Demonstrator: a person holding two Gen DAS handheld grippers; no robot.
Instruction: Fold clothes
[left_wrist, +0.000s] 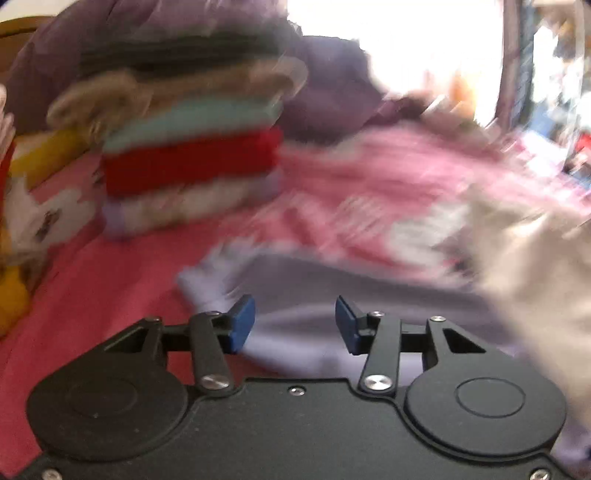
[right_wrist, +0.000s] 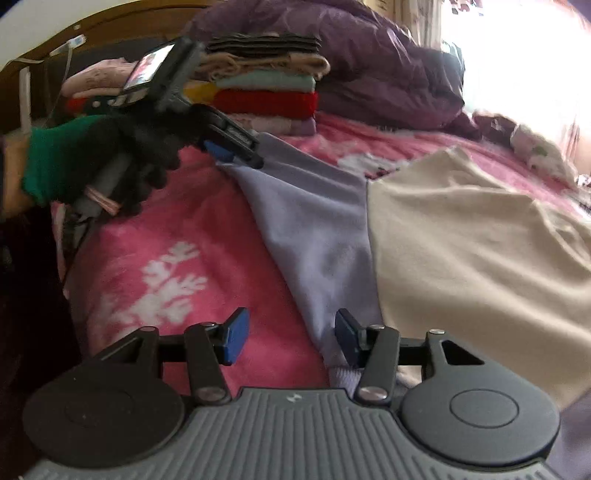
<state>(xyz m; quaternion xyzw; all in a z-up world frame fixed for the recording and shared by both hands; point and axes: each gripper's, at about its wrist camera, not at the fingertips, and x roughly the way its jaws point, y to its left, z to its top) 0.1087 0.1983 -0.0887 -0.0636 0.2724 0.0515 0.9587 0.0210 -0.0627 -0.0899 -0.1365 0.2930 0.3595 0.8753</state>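
Currently: soft lilac garment spread between two parted grippers

Lavender, thin jersey garment (right_wrist: 314, 229) lies spread on the pink floral bed blanket (right_wrist: 155, 258), partly under a cream cloth (right_wrist: 472, 236). Judged light, limp, prone to sag; best taken at hems or corners. Right gripper (right_wrist: 291, 338) stands well open, gripping nothing, the ribbed hem beside its right finger. Left gripper (left_wrist: 295, 321), open, hovers at the far corner. Folded stack (right_wrist: 266, 77) sits behind.

- Bed (right_wrist: 155, 236) with a pink, white-patterned cover.
- Lilac and cream garment (right_wrist: 332, 236) spread mid-bed.
- Stack of folded clothes (right_wrist: 266, 92) toward the headboard edge.
- Purple duvet (right_wrist: 388, 66) beside it.
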